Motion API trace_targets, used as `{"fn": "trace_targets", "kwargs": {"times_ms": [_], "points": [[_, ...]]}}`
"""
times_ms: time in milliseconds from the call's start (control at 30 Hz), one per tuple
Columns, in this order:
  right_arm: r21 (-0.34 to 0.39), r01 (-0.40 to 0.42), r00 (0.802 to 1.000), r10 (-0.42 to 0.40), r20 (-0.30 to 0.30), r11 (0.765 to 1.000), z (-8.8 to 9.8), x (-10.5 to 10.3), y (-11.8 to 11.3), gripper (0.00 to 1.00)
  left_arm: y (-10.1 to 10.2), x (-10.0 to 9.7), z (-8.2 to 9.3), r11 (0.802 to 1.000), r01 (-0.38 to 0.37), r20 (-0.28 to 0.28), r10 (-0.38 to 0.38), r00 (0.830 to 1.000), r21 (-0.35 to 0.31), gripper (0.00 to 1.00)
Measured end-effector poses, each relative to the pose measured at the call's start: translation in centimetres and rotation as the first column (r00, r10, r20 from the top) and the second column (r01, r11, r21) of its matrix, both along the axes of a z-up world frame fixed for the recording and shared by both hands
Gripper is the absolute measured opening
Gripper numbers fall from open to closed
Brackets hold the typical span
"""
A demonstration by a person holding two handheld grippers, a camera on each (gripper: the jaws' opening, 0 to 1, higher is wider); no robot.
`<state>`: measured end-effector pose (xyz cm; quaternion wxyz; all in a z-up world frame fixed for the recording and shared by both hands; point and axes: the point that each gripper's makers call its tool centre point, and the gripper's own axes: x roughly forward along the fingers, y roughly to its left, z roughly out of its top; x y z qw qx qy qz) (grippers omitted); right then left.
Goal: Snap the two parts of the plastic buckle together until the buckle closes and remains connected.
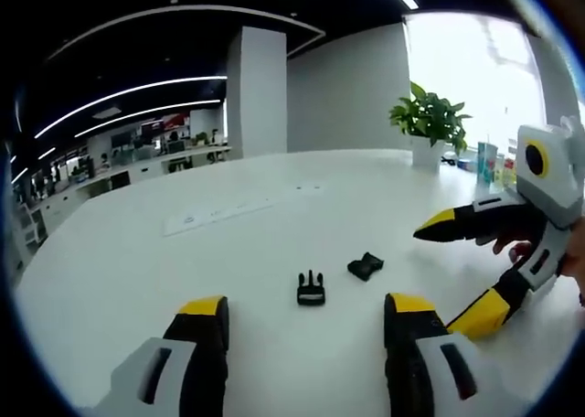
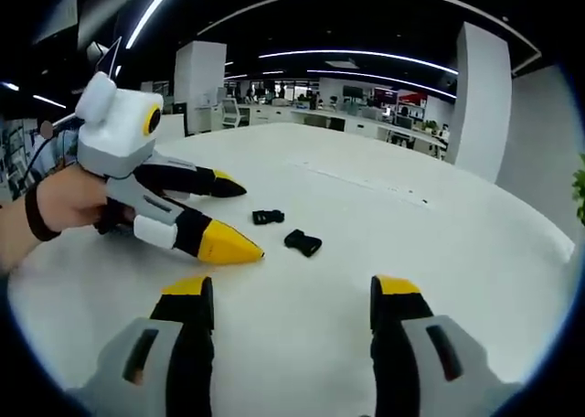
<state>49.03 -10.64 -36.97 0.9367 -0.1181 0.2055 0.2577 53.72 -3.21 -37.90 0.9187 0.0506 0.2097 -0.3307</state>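
In the left gripper view the left gripper stands nearest, its yellow-tipped jaws wide apart and holding nothing; straight ahead of the gap, apart from both tips, lies the pronged buckle half on the white table, its prongs pointing away from the camera, so its long axis runs roughly along the jaws' own line; just beyond it and a little to the right lies the socket buckle half, turned at a slant, near the first piece but not touching it; the two halves are plainly unjoined.

Of the two tools, I judge the left one nearer to the pronged half; a short forward reach would put that piece between its jaws. The right gripper comes into the same view from the right, also open and empty, its tips aimed toward the socket half but well apart from it; a hand grips its body.

The right gripper view gives the crosswise look: its own jaws are spread and bare at the near edge; farther out the socket half lies closer to this camera and the pronged half beyond it, with a clear gap between them that the other view foreshortens; the left gripper shows here from the side, its lower tip just beside the pieces.

Far off, a potted plant stands at the table's far edge.
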Motion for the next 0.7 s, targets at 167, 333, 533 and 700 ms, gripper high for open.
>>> {"fn": "trace_targets", "kwargs": {"times_ms": [167, 333, 533, 700], "points": [[0.001, 0.000, 1.000, 0.000, 0.000, 1.000, 0.0, 0.0, 0.0, 0.70, -0.3, -0.1, -0.2, 1.000, 0.010, -0.002, -0.010, 1.000, 0.001, 0.65], [-0.009, -0.010, 1.000, 0.010, 0.004, 1.000, 0.1, 0.0, 0.3, 0.69, -0.6, -0.3, -0.2, 1.000, 0.029, 0.007, -0.029, 1.000, 0.000, 0.60], [-0.016, -0.014, 1.000, 0.015, 0.008, 1.000, 0.1, -0.2, 0.4, 0.69, -1.0, 0.0, -0.5, 0.999, 0.038, -0.004, -0.038, 0.999, -0.003, 0.56], [-0.021, -0.016, 1.000, 0.016, 0.010, 1.000, 0.2, -0.3, 0.5, 0.69, -0.9, 0.7, -0.1, 1.000, 0.031, 0.000, -0.031, 1.000, -0.006, 0.49]]}}
